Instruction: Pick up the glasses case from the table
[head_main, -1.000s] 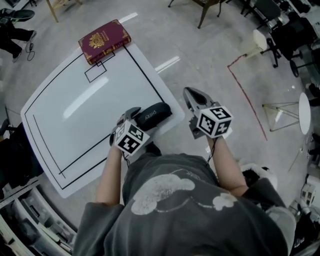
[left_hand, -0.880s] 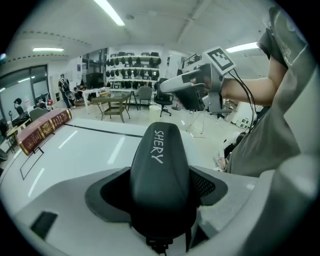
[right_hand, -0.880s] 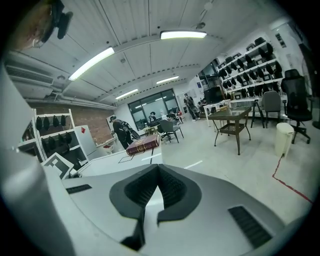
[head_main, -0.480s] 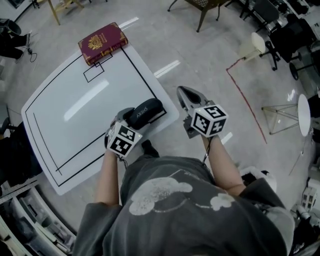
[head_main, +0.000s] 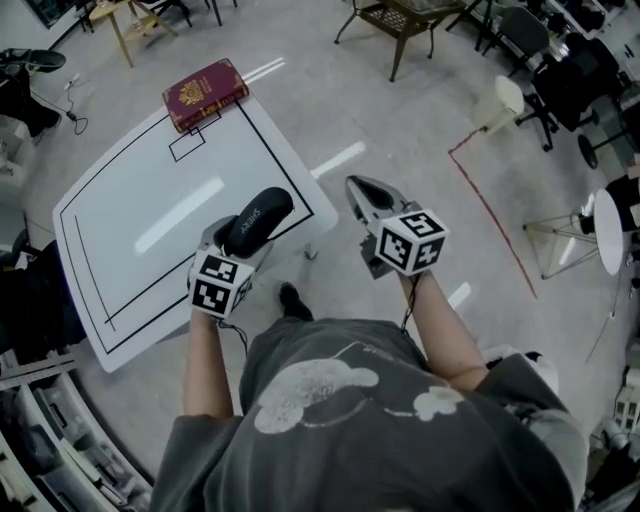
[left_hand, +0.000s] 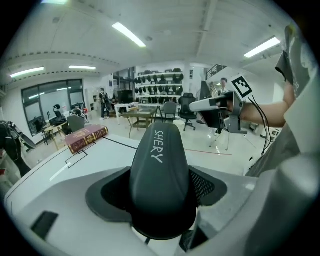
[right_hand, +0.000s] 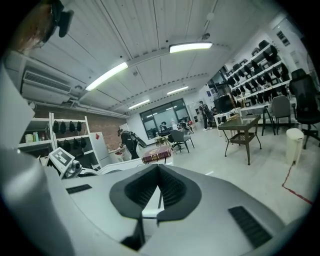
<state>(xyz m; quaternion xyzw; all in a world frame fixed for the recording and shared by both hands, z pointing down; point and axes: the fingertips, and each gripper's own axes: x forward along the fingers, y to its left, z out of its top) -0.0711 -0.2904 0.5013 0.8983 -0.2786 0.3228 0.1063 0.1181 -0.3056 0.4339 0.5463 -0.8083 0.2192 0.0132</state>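
Black glasses case (head_main: 258, 215) clamped between just-closed jaws of left gripper (head_main: 233, 243); right gripper (head_main: 360, 190) pinched together, empty.

Matt glasses case (left_hand: 160, 175), seemingly plastic; glossy table (head_main: 130, 230).

The white tabletop (head_main: 150, 215) lies open across its middle and near side; only a red book (head_main: 205, 93) sits at the far corner (just past the small drawn box (head_main: 186, 146)). Over the near edge hangs the left tool (head_main: 238, 240), jaws just closed onto the glasses case (head_main: 260, 216).
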